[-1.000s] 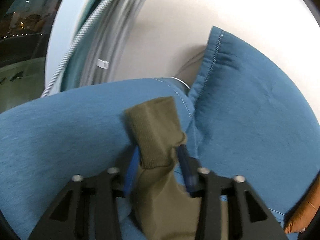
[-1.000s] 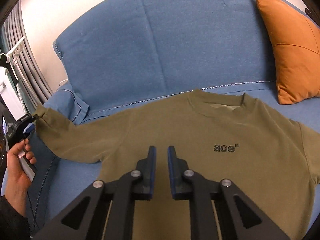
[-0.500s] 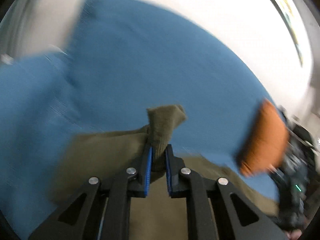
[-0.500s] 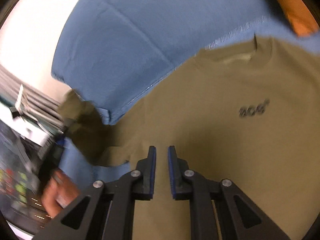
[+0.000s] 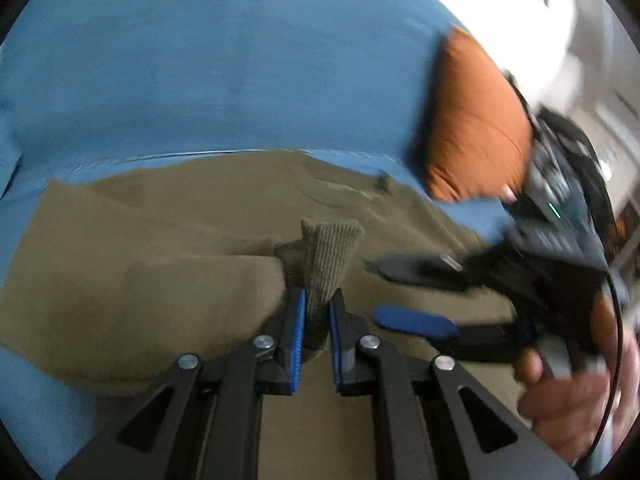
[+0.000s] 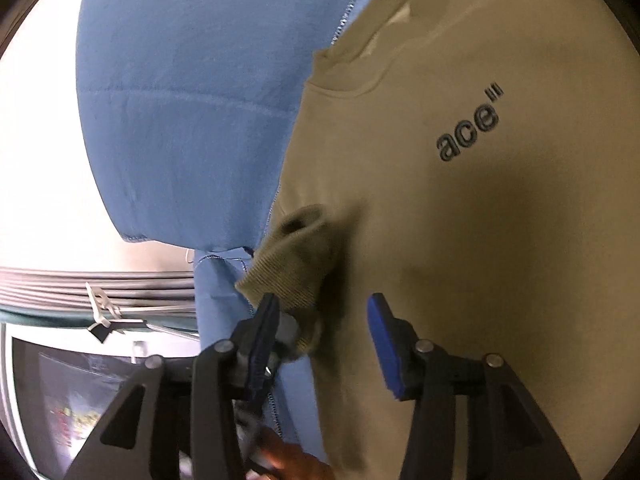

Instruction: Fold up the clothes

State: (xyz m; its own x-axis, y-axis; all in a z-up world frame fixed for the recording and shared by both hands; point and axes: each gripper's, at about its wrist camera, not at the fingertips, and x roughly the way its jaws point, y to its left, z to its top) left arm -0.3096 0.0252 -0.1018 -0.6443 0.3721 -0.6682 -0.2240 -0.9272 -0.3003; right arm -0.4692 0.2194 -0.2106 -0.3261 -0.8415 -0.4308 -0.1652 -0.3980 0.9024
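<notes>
An olive sweatshirt [image 6: 500, 208] printed "ace" lies face up on a blue sofa [image 5: 224, 60]. My left gripper [image 5: 316, 320] is shut on the ribbed sleeve cuff [image 5: 330, 248] and holds it over the sweatshirt's body [image 5: 120, 248], the sleeve folded inward. My right gripper [image 6: 324, 340] is open, just over the chest beside that cuff [image 6: 288, 276]. It also shows in the left wrist view [image 5: 416, 296], open, at the right. The left gripper's tips are partly hidden behind my right finger.
An orange cushion [image 5: 476, 128] leans on the sofa back at the right. The sofa's left arm [image 6: 224, 292] and grey vertical blinds [image 6: 96, 280] are beyond the sweatshirt's left side. A hand [image 5: 580, 400] holds the right gripper.
My left gripper has carried the cuff from over the sofa arm rightward onto the sweatshirt's body. My right gripper has opened and rolled, coming close to the cuff.
</notes>
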